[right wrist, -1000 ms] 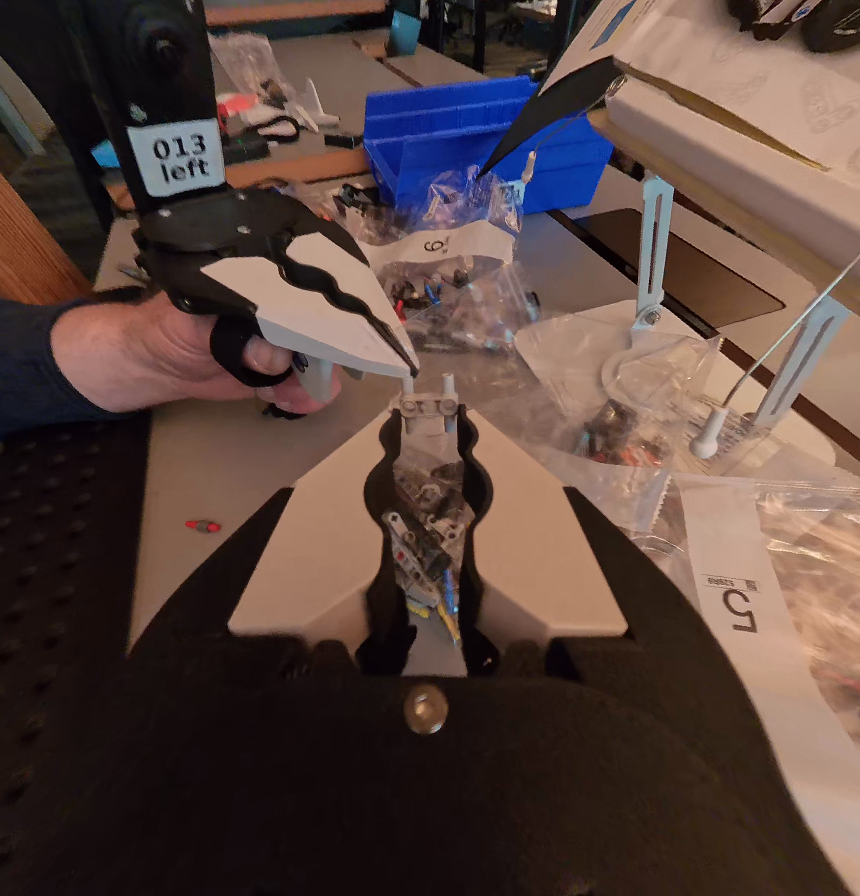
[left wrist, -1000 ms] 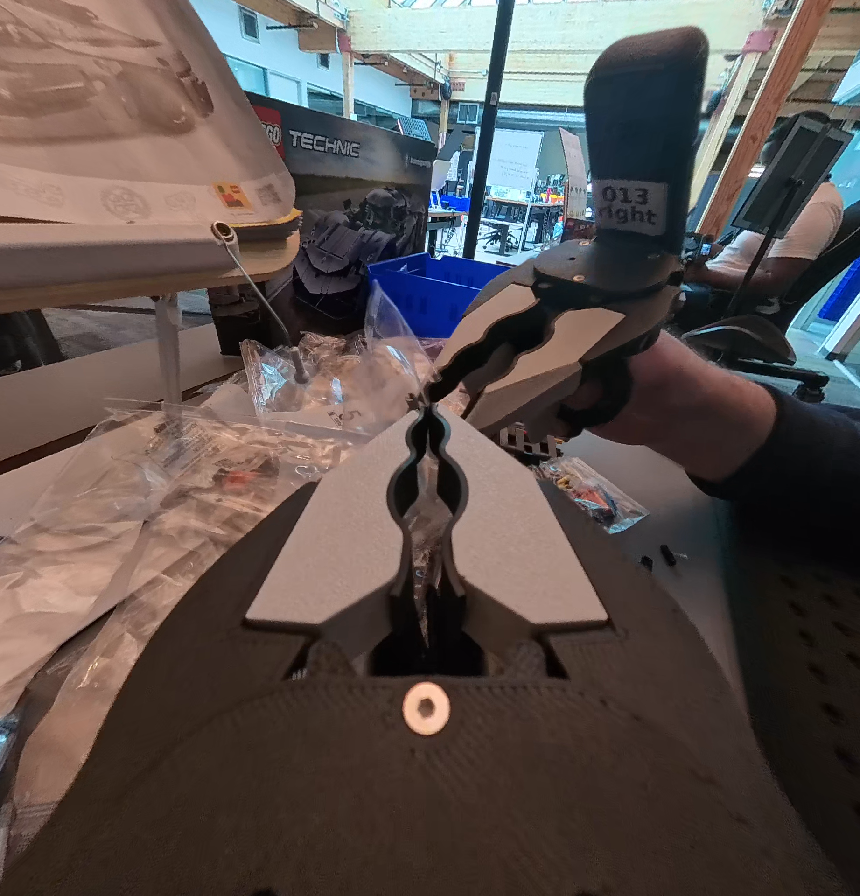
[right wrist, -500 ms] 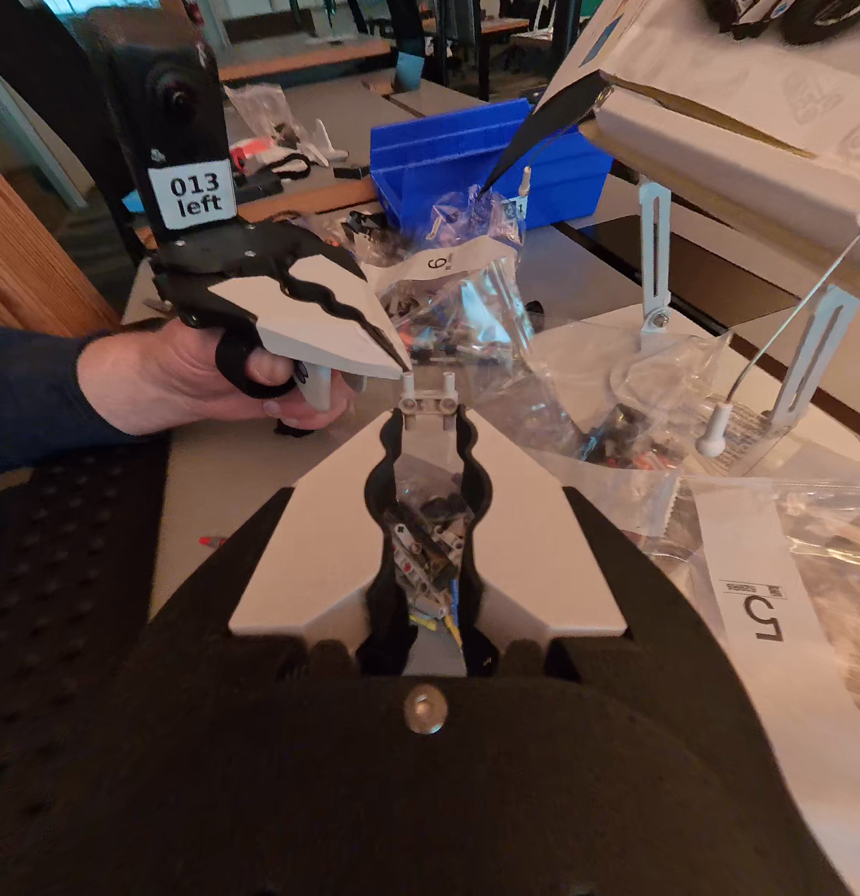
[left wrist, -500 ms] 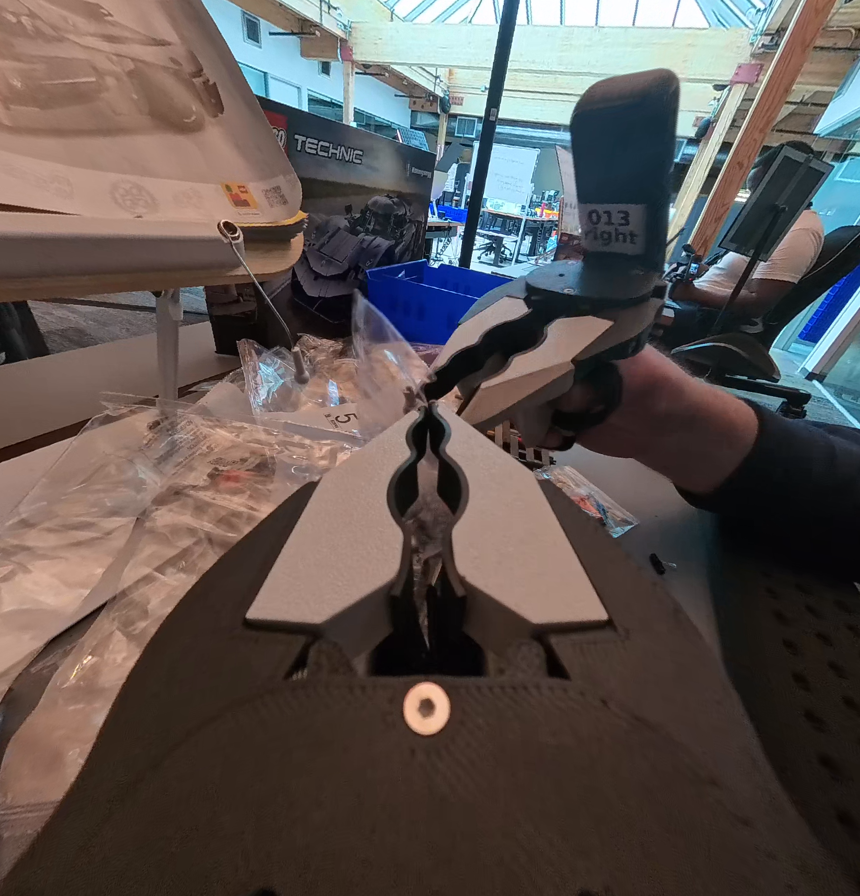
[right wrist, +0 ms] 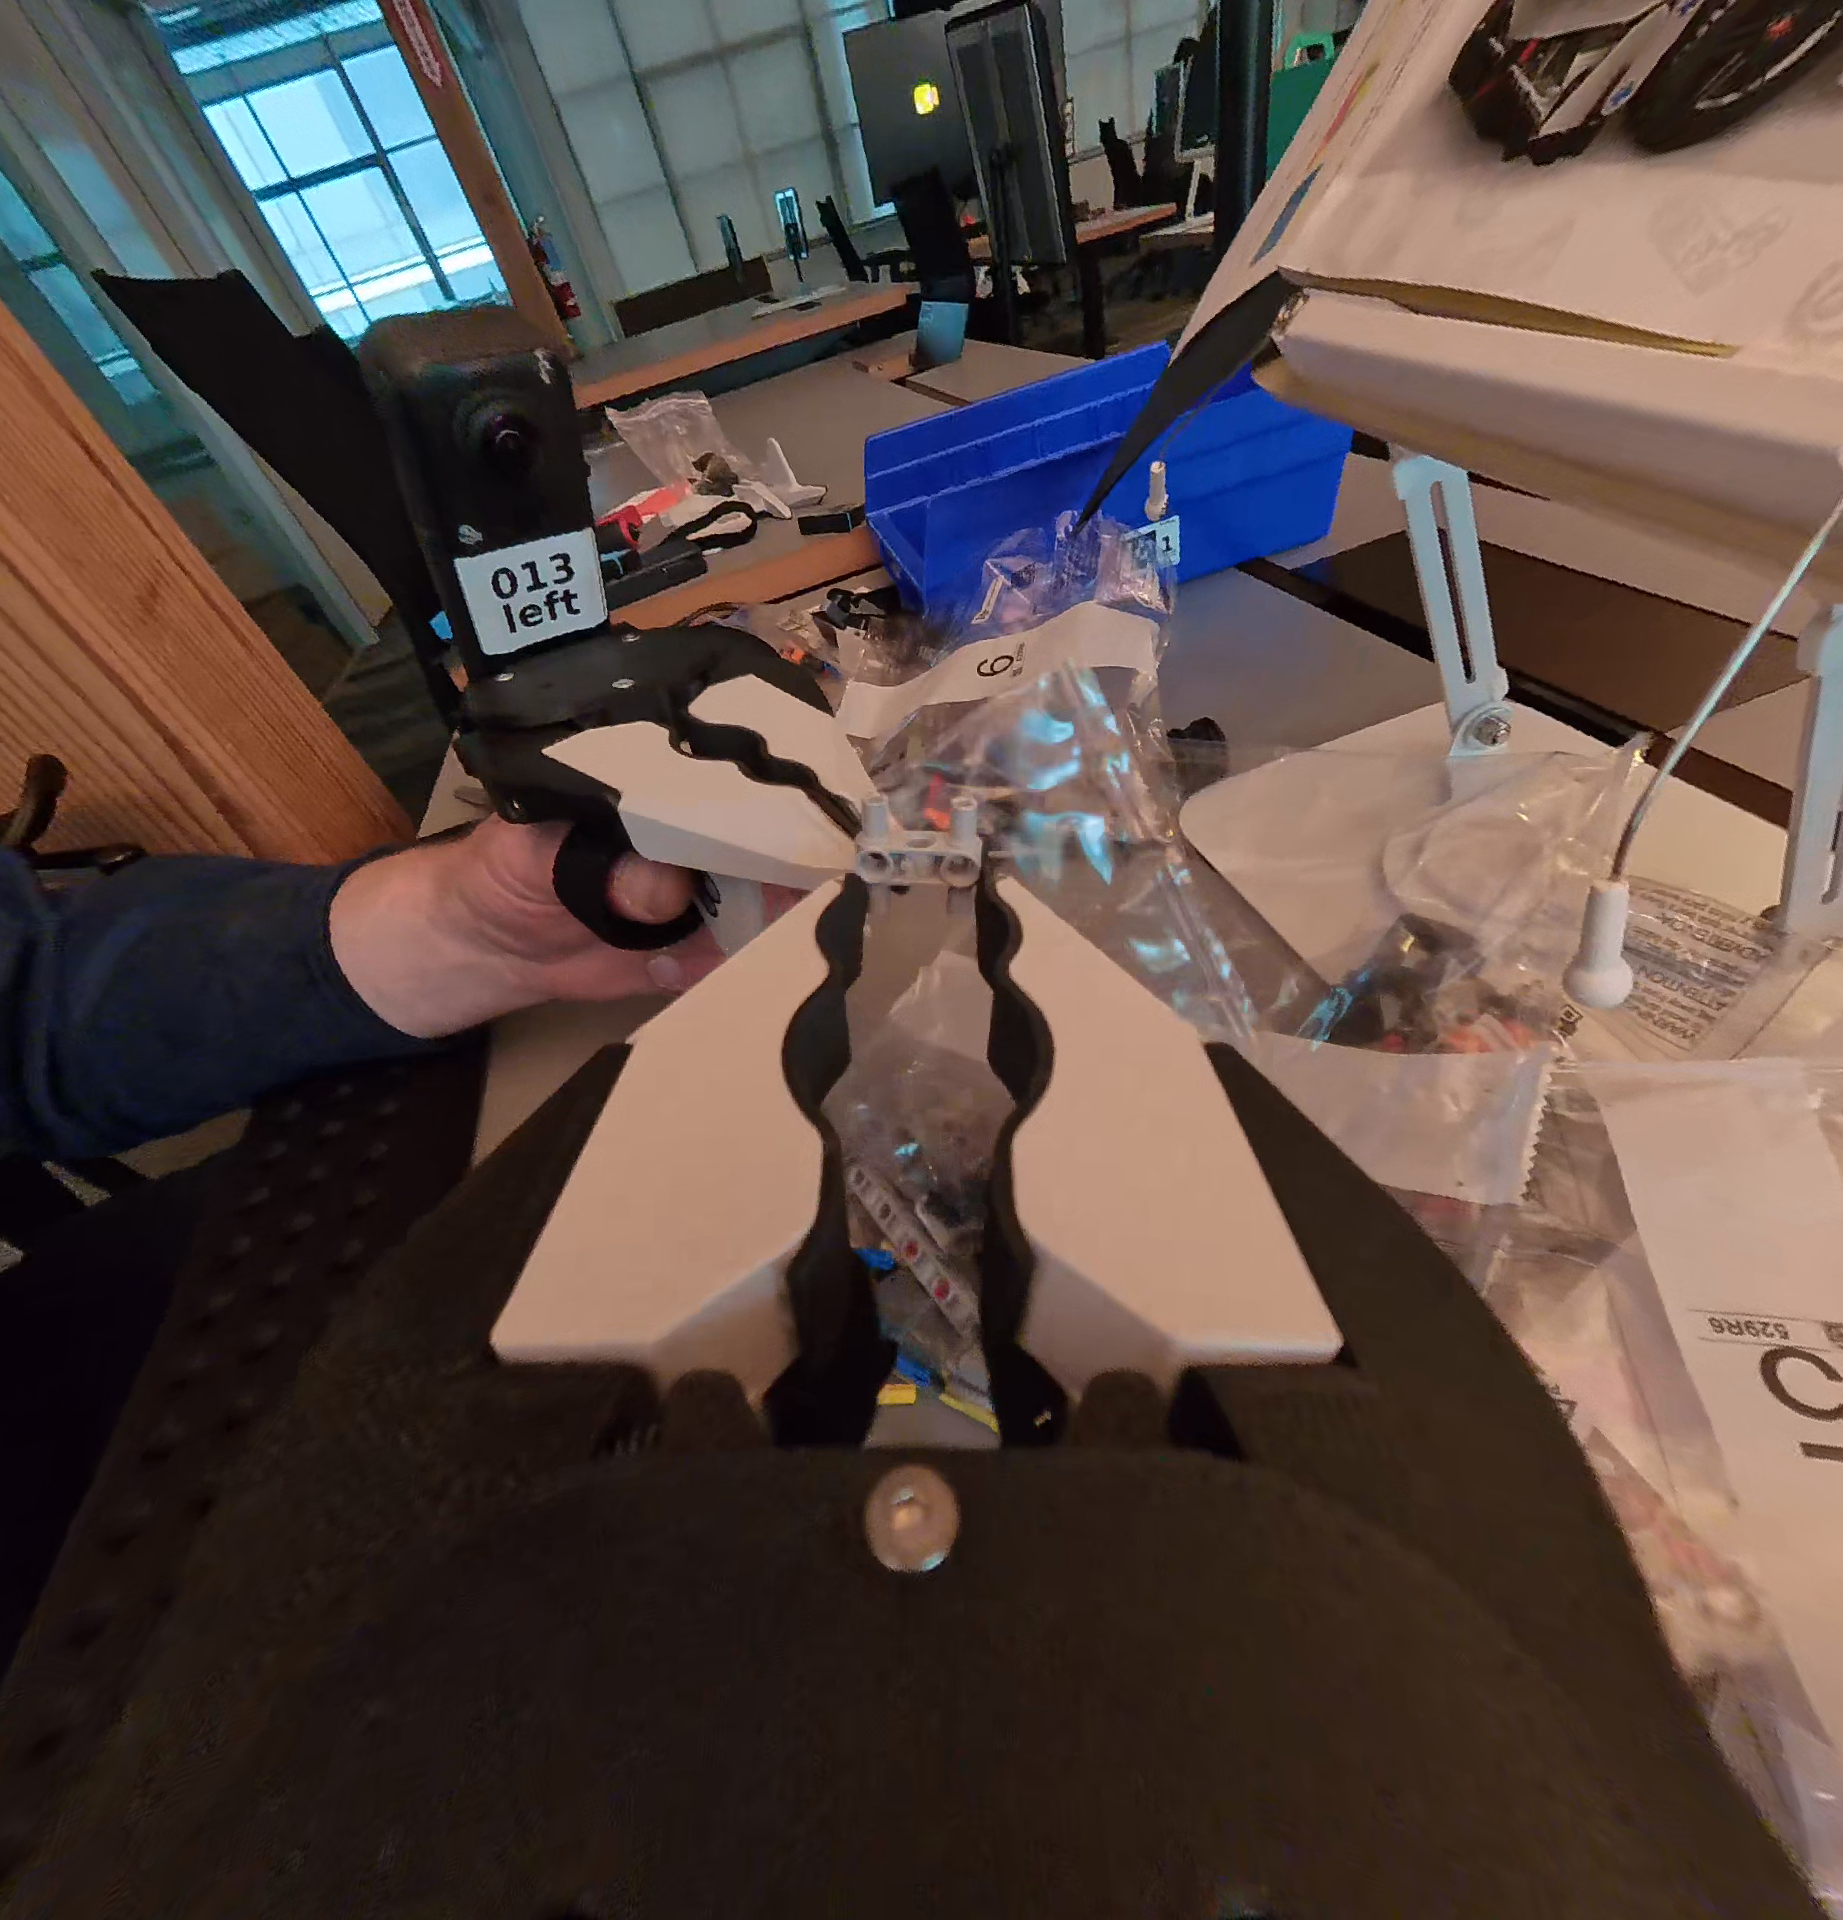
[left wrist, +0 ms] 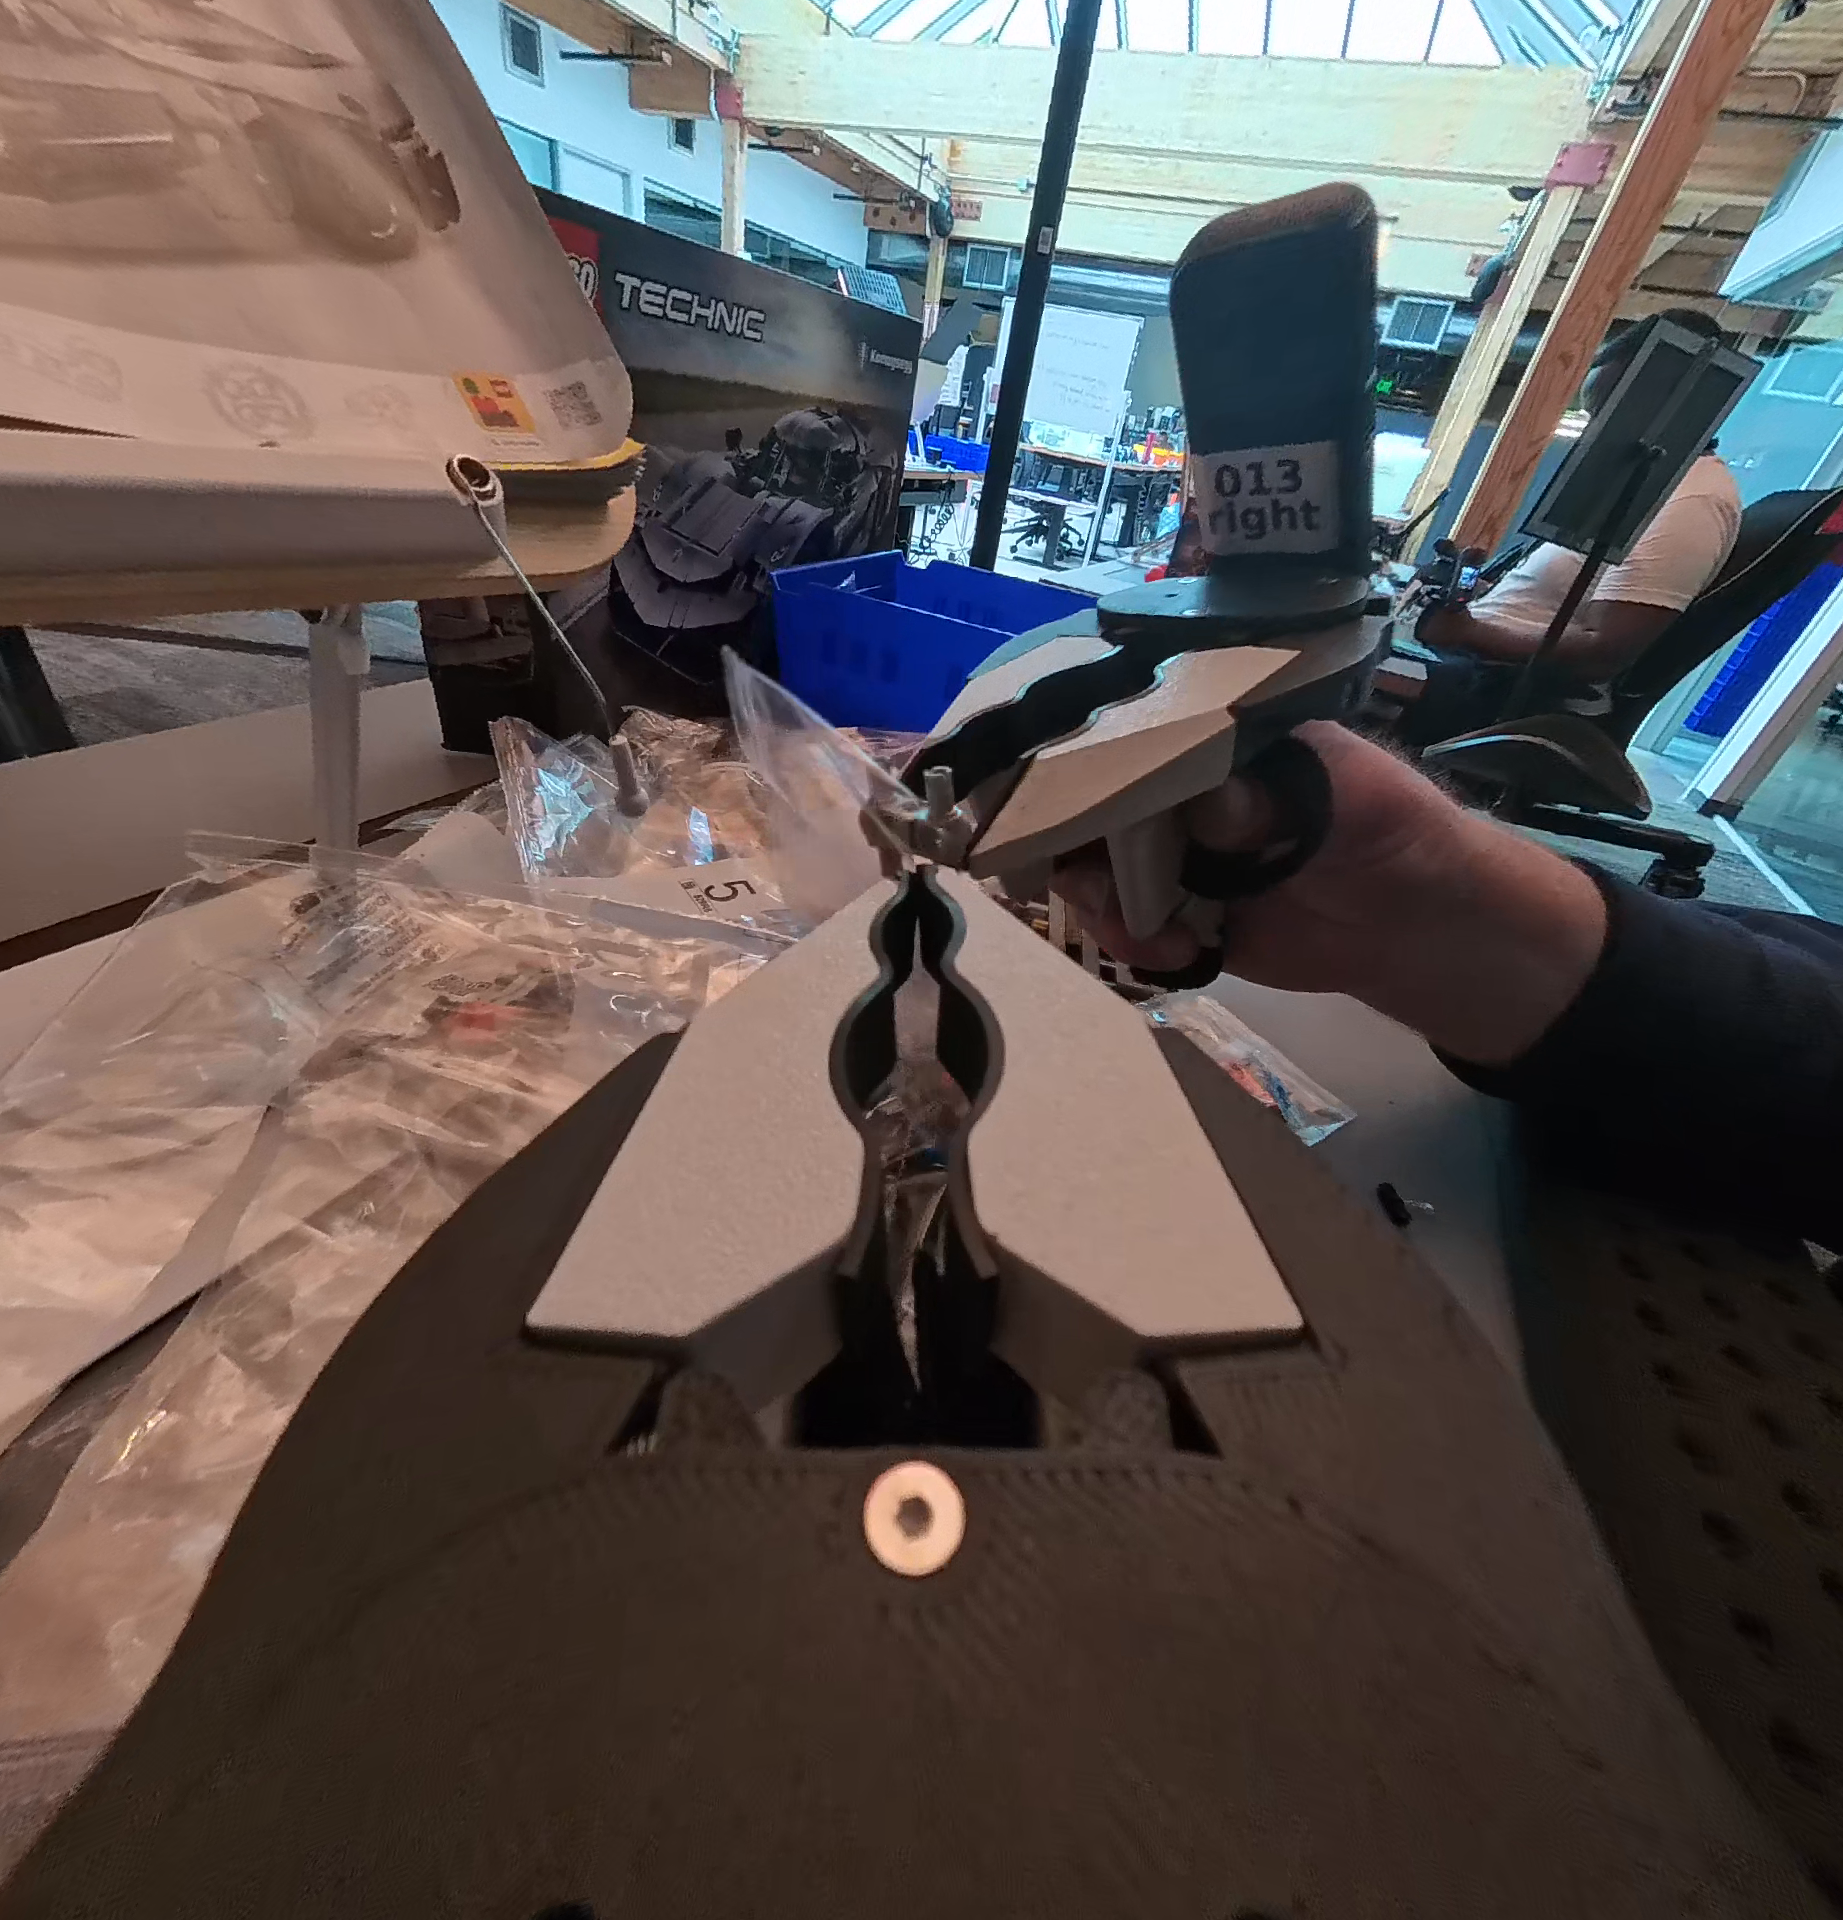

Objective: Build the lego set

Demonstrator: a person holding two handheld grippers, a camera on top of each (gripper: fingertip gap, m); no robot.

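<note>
White printed stickers mark both camera housings. The right gripper [right wrist: 919, 868] pinches a pale grey holed beam [right wrist: 918, 854] bearing two pegs; at its 9 o'clock, the left gripper [left wrist: 918, 883] has its fingers pressed together.

2 wrist views look close along own fingers, facing each other over bag-strewn grey table [right wrist: 1260, 644]; both share small grey pegged Lego beam [right wrist: 919, 850] [left wrist: 922, 826] at frame centre.
</note>
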